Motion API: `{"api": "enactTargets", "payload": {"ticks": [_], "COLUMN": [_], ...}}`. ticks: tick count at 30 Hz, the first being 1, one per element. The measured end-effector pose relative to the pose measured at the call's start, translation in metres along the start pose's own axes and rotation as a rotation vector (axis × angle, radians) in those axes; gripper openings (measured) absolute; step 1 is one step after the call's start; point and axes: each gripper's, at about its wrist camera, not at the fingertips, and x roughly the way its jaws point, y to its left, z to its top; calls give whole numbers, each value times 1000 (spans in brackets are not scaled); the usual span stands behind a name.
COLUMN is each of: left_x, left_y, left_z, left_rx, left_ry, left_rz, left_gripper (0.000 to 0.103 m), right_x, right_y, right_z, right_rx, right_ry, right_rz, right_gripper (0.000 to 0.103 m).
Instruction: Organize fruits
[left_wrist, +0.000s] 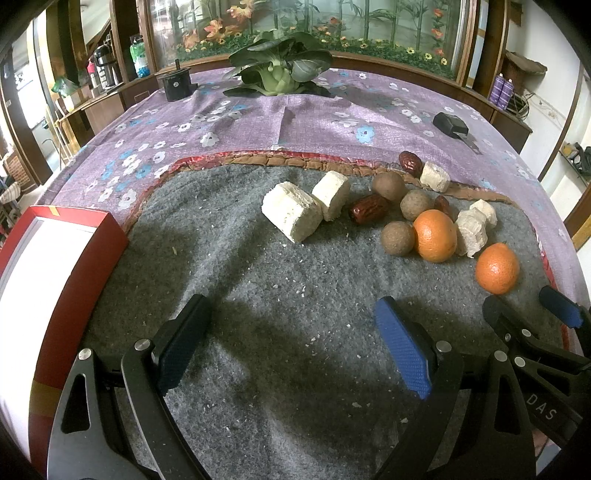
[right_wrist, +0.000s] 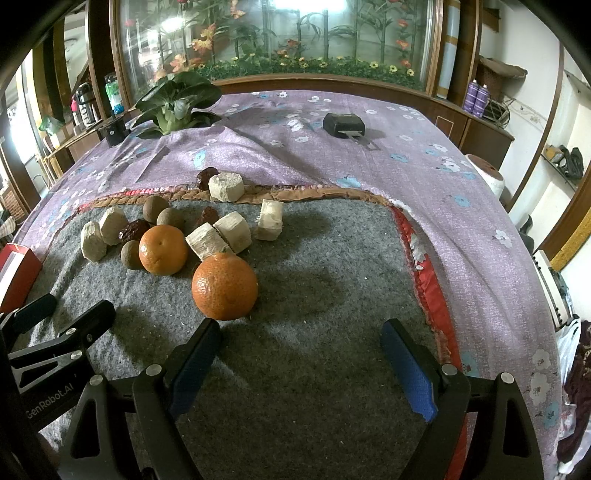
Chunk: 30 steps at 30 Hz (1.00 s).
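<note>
**Fruit ahead, both my grippers empty**

Left wrist view: my left gripper (left_wrist: 291, 339) hangs over the grey mat (left_wrist: 258, 295) with jaws wide, holding nothing. The fruit lies ahead and to my right, well apart from the fingertips. Nearest is an orange (left_wrist: 496, 268); a second orange (left_wrist: 434, 235) touches a brown longan (left_wrist: 398, 238) and a pale chunk (left_wrist: 471, 232). Further back lie a wrinkled red date (left_wrist: 369, 209) and two pale blocks (left_wrist: 293, 212). A red box (left_wrist: 66, 266) sits at my left. My right gripper (left_wrist: 524, 306) shows at the right edge.

Right wrist view: my right gripper (right_wrist: 301, 343) also stands wide and empty. The near orange (right_wrist: 224, 286), round and dimpled, sits just beyond my left fingertip (right_wrist: 207, 332), left of the gap. The other orange (right_wrist: 163, 250) lies behind it among longans, dates and pale chunks.
</note>
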Motion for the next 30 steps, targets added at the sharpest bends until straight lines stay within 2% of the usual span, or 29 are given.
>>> {"api": "enactTargets", "payload": {"ticks": [7,11,14,17,20,22,25,28,30], "left_x": [0,-6,-22,-44,-62,-69,-66,-60,-54], "left_y": [1,7,14,21,28,32,32,31,26], "left_z": [0,5,3,4,6,7,13,19,23], "left_rx": [-2,20,10,42,48,51,39,41,80], "left_ry": [6,38,1,-54,-79,-83,-90,-81,-79], "left_rz": [1,-53,-54,-40,-88,-122,-97,-113,-117], "left_gripper": [92,92,91,91,91,91,91,91,91], "right_x": [-1,-1,-8,-32,-62,-73,-86,-89,-90], "right_y": [-1,-3,-5,-10,-22,-25,-24,-15,-15], "right_z": [0,1,1,-1,1,3,0,-1,-2], "right_rx": [-2,-3,-4,-3,-3,-14,-30,-85,-82], "right_ry": [0,2,4,-54,-131,-142,-199,-193,-190], "right_rz": [-2,10,43,43,70,85,139,118,137], "right_gripper": [88,88,87,87,87,87,87,87,87]}}
